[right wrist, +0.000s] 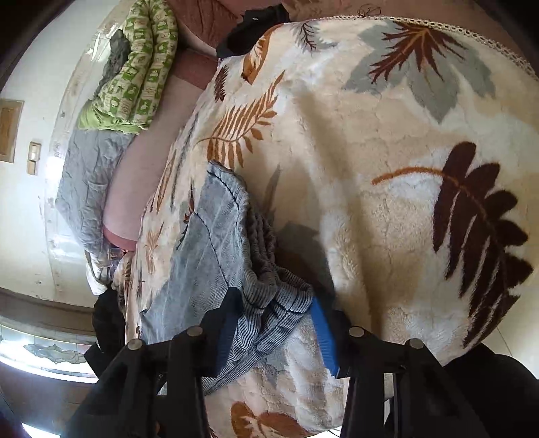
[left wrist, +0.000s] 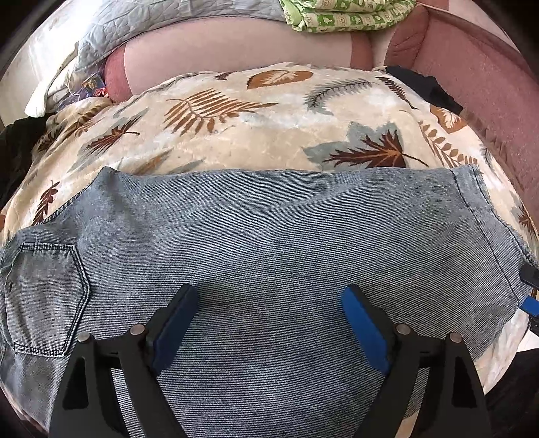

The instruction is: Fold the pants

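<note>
**Pants flat on the leaf blanket, hem bunched in the right gripper**

Pants (left wrist: 269,236) lie spread across the leaf-print blanket (left wrist: 256,134). The right gripper (right wrist: 274,323) has its blue pads pressed on the gathered hem end. The left gripper (left wrist: 269,303) hangs over the denim, fingers wide apart, gripping nothing. A green quilt (left wrist: 340,17) sits behind

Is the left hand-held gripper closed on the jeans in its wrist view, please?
No, the left hand-held gripper stands open above the jeans, its blue pads wide apart with flat denim between them.
</note>
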{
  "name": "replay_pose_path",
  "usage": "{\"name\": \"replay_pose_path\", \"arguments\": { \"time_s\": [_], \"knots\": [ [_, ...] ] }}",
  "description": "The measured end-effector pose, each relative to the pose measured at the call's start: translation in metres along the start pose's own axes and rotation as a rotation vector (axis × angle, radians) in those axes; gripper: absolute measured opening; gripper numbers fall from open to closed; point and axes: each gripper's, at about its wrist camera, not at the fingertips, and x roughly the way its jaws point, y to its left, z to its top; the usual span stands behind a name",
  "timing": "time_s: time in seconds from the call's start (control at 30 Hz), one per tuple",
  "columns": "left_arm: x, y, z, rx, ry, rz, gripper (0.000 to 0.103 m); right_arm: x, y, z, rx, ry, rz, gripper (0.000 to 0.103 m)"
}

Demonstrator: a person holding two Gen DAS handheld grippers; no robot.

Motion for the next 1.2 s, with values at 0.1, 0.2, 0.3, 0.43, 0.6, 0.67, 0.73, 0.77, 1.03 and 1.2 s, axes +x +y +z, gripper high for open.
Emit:
{"name": "replay_pose_path", "arguments": {
  "time_s": [0.1,0.2,0.3,0.43,0.6,0.67,0.73,0.77,1.03,1.2],
  "knots": [
    [0.001,0.001,0.0,0.001,-0.005,-0.004,0.089,0.0,-0.004,0.002,0.035,-0.008,-0.005,0.047],
    [0.002,0.001,0.0,0.005,-0.009,-0.005,0.091,0.003,0.0,0.004,0.024,-0.009,-0.025,0.047],
    [-0.001,0.002,0.001,0.001,-0.001,-0.011,0.091,0.004,0.008,0.006,-0.031,-0.004,-0.05,0.039],
    [-0.023,0.0,0.002,-0.021,-0.063,-0.058,0.091,0.005,0.014,0.004,-0.087,-0.005,-0.086,0.034],
    [-0.003,-0.032,-0.005,0.114,0.028,-0.01,0.091,0.004,0.022,0.001,-0.128,-0.024,-0.119,0.034],
    [0.001,-0.04,-0.012,0.164,-0.026,0.04,0.097,0.002,0.026,0.001,-0.145,-0.028,-0.124,0.033],
    [0.001,-0.038,-0.011,0.16,-0.024,0.041,0.097,0.001,0.03,0.001,-0.165,-0.035,-0.13,0.033],
    [0.002,-0.035,-0.009,0.137,-0.007,0.023,0.097,-0.001,0.034,0.0,-0.181,-0.042,-0.137,0.032],
    [0.004,-0.03,-0.011,0.13,-0.007,0.002,0.099,-0.011,0.068,-0.008,-0.318,-0.106,-0.192,0.031],
    [0.005,-0.027,-0.006,0.124,0.014,-0.02,0.099,-0.018,0.114,-0.02,-0.454,-0.157,-0.2,0.028]
  ]
}}
